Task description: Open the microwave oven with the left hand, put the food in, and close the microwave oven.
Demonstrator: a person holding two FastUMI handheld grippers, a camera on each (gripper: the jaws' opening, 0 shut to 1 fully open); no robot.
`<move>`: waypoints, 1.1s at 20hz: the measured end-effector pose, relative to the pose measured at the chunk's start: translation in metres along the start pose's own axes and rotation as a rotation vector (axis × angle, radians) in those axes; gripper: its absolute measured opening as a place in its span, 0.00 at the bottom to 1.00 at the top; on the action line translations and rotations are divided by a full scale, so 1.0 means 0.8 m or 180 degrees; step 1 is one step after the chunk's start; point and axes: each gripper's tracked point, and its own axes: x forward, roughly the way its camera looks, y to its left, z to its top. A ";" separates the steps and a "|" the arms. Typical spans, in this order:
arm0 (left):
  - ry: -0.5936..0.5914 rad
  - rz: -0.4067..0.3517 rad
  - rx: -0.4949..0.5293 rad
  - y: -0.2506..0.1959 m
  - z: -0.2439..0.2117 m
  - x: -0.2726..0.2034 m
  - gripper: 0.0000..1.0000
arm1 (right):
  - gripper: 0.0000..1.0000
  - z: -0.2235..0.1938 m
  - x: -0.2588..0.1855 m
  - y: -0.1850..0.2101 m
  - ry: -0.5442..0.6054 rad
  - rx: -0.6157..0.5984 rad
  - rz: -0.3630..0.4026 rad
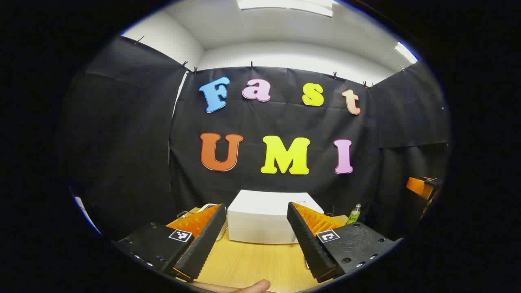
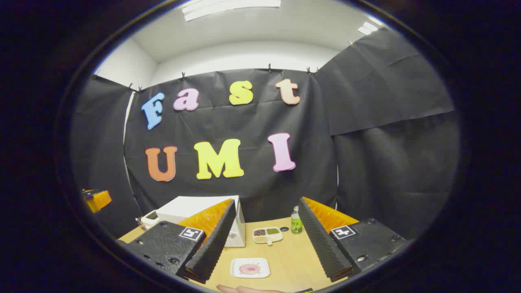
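At the back of the tabletop (image 2: 285,256) my white microwave oven (image 1: 260,219) sits shut, with the plate of food (image 2: 250,267) in front of it, a divided tray (image 2: 267,235) and green bottle (image 2: 296,221) beside it, and nearer me my left gripper (image 1: 256,240) and right gripper (image 2: 264,244) spread wide, holding nothing.

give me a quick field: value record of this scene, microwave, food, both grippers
microwave: white microwave at the back of the wooden table, door shut
food: white plate with pink food, on the table in front of the microwave
other items: divided tray, green bottle
left gripper: open, empty, facing the microwave
right gripper: open, empty, above the plate
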 end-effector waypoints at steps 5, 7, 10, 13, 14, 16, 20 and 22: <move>0.0098 -0.0009 0.0160 -0.014 -0.014 0.009 0.95 | 0.99 0.007 -0.007 -0.016 -0.0117 -0.0047 -0.0091; 0.0034 0.0065 0.0159 -0.011 -0.008 0.007 0.95 | 0.99 0.007 -0.007 -0.021 -0.0134 -0.0063 -0.0100; -0.0038 0.0002 0.0031 -0.021 0.001 0.000 0.95 | 0.88 0.007 -0.007 -0.033 -0.0152 -0.0078 -0.0181; -0.0190 0.0046 0.0003 -0.015 0.016 -0.005 0.95 | 0.88 0.006 -0.006 -0.035 -0.0152 -0.0054 -0.0170; -0.0207 0.0098 0.0002 -0.012 0.014 -0.004 0.95 | 0.88 0.005 -0.006 -0.036 -0.0152 -0.0058 -0.0174; -0.0170 0.0087 -0.0029 -0.017 0.007 0.003 0.95 | 0.88 0.004 -0.006 -0.039 -0.0157 -0.0059 -0.0175; -0.0159 -0.0032 -0.0040 -0.036 -0.008 0.034 0.95 | 0.88 0.004 -0.004 -0.040 -0.0211 -0.0049 -0.0126; -0.0160 -0.0079 -0.0016 -0.053 -0.024 0.056 0.95 | 0.88 -0.001 -0.001 -0.044 -0.0209 -0.0039 -0.0121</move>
